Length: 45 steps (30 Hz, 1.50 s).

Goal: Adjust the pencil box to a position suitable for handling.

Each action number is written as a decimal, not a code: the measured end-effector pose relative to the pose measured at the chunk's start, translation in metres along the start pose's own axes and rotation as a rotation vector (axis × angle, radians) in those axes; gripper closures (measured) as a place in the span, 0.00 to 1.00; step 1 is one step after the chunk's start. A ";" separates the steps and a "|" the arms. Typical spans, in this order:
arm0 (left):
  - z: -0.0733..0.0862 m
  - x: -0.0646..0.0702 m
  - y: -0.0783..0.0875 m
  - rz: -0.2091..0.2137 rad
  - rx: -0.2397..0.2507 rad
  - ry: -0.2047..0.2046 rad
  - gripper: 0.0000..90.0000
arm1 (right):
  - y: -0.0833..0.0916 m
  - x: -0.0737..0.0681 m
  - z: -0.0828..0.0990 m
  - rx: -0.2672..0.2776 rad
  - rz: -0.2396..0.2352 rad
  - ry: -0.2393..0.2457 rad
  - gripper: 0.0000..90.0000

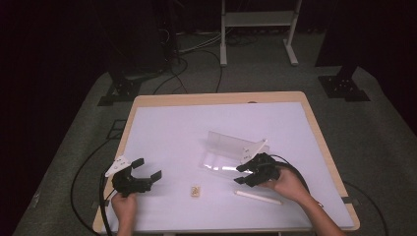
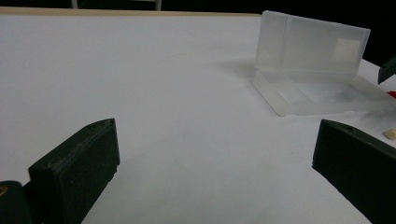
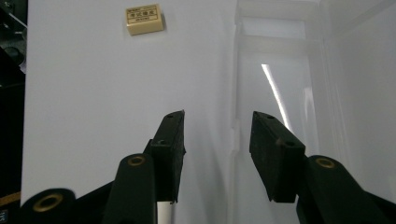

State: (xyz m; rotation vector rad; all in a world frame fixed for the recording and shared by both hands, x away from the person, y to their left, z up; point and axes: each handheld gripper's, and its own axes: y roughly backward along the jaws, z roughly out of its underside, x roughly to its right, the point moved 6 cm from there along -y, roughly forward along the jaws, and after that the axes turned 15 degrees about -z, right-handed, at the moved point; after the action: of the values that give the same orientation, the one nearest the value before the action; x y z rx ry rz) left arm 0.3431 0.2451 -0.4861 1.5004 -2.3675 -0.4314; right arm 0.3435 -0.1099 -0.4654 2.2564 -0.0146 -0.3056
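The right gripper (image 1: 247,173) hangs at the near edge of the clear box (image 1: 231,150), its 2 black jaws parted about halfway with nothing between them; in its own view the jaws straddle the box's front rim without touching it. The left gripper (image 1: 146,169) sits near the table's front left corner, jaws spread wide and holding nothing, aimed across the bare white top toward the box.

The box is 1 piece of see-through, slightly milky plastic, lying open right of the table's middle. Its flat tray rests on the surface, and its lid stands upright behind it along the far side. The left gripper view (image 2: 308,70) shows a pale square patch on the inside of the standing lid and a raised rim around the shallow tray. A bright streak of light runs along the tray floor in the right gripper view (image 3: 280,84).

Just in front of the right hand (image 1: 287,187) lies 1 white stick (image 1: 258,196), flat on the table and well apart from the box. Between the 2 grippers lies 1 small tan eraser (image 1: 195,191) with dark print on its top face, also seen in the right gripper view (image 3: 145,19). The table (image 1: 162,128) has a white top edged with pale wood.
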 end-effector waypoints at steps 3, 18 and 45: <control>0.000 0.000 0.000 0.000 -0.001 0.001 0.00 | 0.001 -0.005 0.003 0.014 -0.004 -0.005 0.60; 0.000 0.000 0.000 -0.001 -0.001 -0.001 0.00 | -0.002 -0.024 0.024 0.006 -0.030 -0.012 0.62; 0.000 0.000 0.000 -0.001 -0.002 -0.001 0.00 | -0.001 -0.034 0.056 0.003 -0.026 -0.049 0.67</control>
State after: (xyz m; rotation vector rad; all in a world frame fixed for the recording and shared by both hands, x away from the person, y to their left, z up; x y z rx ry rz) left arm 0.3430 0.2452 -0.4863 1.5011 -2.3665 -0.4346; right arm 0.2980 -0.1475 -0.4937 2.2536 -0.0116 -0.3753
